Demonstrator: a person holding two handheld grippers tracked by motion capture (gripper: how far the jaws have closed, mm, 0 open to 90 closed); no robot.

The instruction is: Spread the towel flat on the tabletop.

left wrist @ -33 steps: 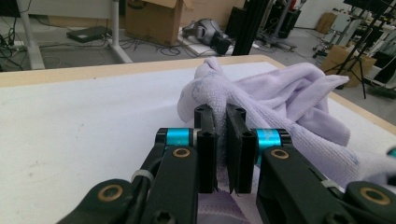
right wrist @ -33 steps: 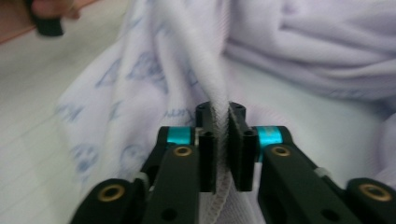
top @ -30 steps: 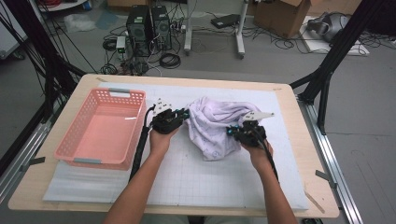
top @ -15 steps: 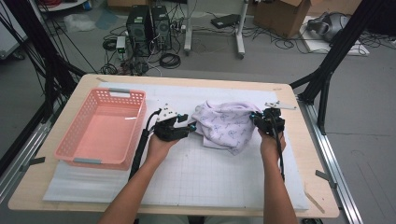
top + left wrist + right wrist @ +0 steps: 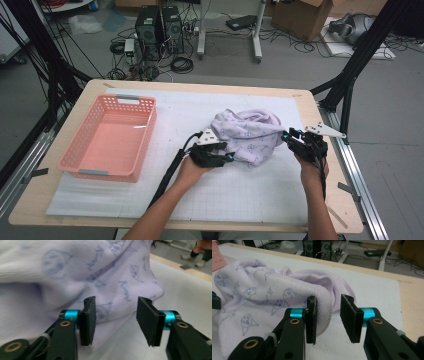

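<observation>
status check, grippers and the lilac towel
Left gripper and right gripper open, jaws just opened, pads clear. Printed lilac towel bunched on mat between them. Pink basket off left, nothing blocking.

A lab: black frame rig [image 5: 40, 70], desktop computers [image 5: 160, 25] and tangled cables [image 5: 182, 64] on the floor.

Both forearms are reaching in from the near edge, spread wide. The left gripper [image 5: 212, 152] is lying low and pointing right, its jaws having just been opening, parted. The right gripper [image 5: 304, 145] is pointing left, its jaws likewise opening, gapped.
</observation>
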